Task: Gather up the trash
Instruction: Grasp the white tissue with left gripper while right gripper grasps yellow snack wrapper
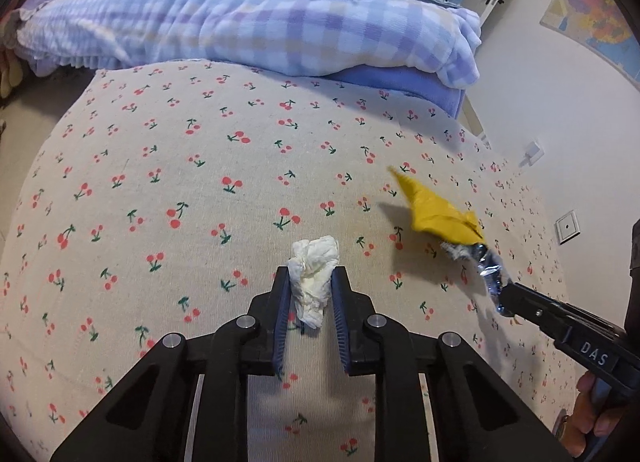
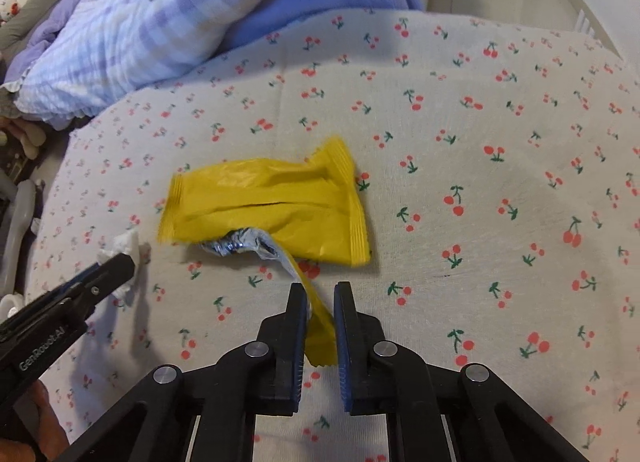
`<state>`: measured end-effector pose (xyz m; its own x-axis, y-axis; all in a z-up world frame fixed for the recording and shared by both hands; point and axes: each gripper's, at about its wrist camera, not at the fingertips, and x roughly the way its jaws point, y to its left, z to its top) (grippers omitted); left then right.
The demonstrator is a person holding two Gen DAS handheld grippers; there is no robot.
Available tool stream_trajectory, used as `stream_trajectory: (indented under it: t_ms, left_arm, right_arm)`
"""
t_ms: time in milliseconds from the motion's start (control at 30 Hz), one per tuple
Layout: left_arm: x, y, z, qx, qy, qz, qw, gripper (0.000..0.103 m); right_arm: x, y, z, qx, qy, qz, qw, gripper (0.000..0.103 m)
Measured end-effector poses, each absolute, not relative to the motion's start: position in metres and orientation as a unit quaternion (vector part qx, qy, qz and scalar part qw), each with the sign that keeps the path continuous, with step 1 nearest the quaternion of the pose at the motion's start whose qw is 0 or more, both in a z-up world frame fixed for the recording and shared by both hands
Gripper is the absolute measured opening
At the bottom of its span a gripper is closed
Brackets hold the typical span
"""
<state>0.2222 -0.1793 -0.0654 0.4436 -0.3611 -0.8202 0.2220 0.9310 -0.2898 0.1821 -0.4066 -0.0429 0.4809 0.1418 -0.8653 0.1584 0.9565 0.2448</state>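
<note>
- Tissue [image 1: 310, 282], crumpled and white, is sitting between the pads of the left hand-held gripper [image 1: 310, 276], which is pinching it just above the cherry-print bedsheet [image 1: 160, 165].
- It is looking feather-light and soft, so a squeeze through the middle of the wad is likely holding best.
- The right hand-held gripper [image 2: 320, 292] is clamping, jaws nearly together, on a torn strip of the yellow wrapper [image 2: 272, 201], whose body is lying on the sheet.
- The wrapper is appearing thin, crinkly and slick; gripping a folded, doubled edge is probably resisting slip.
</note>
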Motion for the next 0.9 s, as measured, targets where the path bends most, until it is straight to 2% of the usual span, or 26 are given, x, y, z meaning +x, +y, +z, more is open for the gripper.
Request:
stream_trajectory:
  t_ms: [333, 400, 467, 500, 733, 833, 900]
  left_arm:
    - [0.197, -0.155, -0.045, -0.067, 0.509, -0.157, 0.844, 0.021]
    - [0.191, -0.147, -0.041, -0.071, 0.513, -0.155, 0.841, 0.021]
    - [0.184, -0.138, -0.036, -0.078, 0.515, -0.152, 0.840, 0.021]
    - [0.182, -0.135, -0.034, -0.080, 0.516, -0.151, 0.840, 0.021]
    - [0.167, -0.107, -0.025, -0.076, 0.517, -0.141, 0.841, 0.021]
    - [0.166, -0.095, -0.027, -0.075, 0.520, -0.131, 0.840, 0.021]
    - [0.165, -0.086, -0.029, -0.076, 0.524, -0.122, 0.840, 0.021]
  right_arm:
    - [0.145, -0.400, -0.016, 0.139, 0.520, 0.040, 0.842, 0.009]
    - [0.139, -0.401, -0.014, 0.135, 0.521, 0.039, 0.842, 0.019]
    - [0.138, -0.407, -0.015, 0.135, 0.516, 0.021, 0.846, 0.059]
    - [0.139, -0.413, -0.015, 0.142, 0.507, 0.005, 0.850, 0.061]
    - [0.163, -0.442, -0.035, 0.198, 0.494, -0.047, 0.845, 0.060]
    - [0.173, -0.446, -0.047, 0.213, 0.497, -0.058, 0.839, 0.053]
    - [0.181, -0.443, -0.052, 0.215, 0.497, -0.057, 0.839, 0.053]
